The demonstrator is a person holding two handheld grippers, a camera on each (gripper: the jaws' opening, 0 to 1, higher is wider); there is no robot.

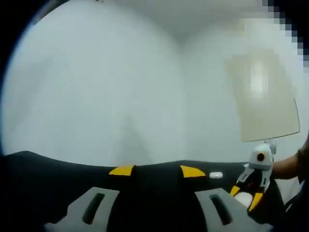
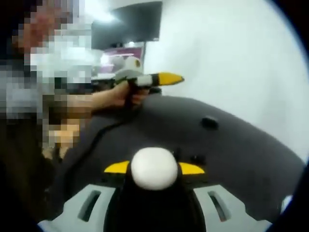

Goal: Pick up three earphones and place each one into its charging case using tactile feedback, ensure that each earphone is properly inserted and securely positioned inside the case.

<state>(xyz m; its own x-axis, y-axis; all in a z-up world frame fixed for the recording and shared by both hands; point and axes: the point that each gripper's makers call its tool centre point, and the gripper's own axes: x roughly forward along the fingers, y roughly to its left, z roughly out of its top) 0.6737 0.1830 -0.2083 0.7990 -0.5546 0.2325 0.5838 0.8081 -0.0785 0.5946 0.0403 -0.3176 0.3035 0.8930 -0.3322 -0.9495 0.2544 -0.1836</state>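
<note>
Simply smooth white rounded case (image 2: 154, 168)

White walls (image 1: 120, 87) meet at a corner; a dark screen (image 2: 128, 21) hangs above a black tabletop (image 2: 231, 145).

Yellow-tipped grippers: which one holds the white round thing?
The right gripper: a white round object sits between its jaws. The left gripper has open, empty jaws.

Dark surface (image 2: 231, 145) ahead of my right jaws lies mostly open. A white case (image 2: 154, 167) sits between them. Small dark case (image 2: 209, 122) far right. Left gripper (image 2: 166, 79) crosses far left. White wall (image 1: 96, 87) behind.
</note>
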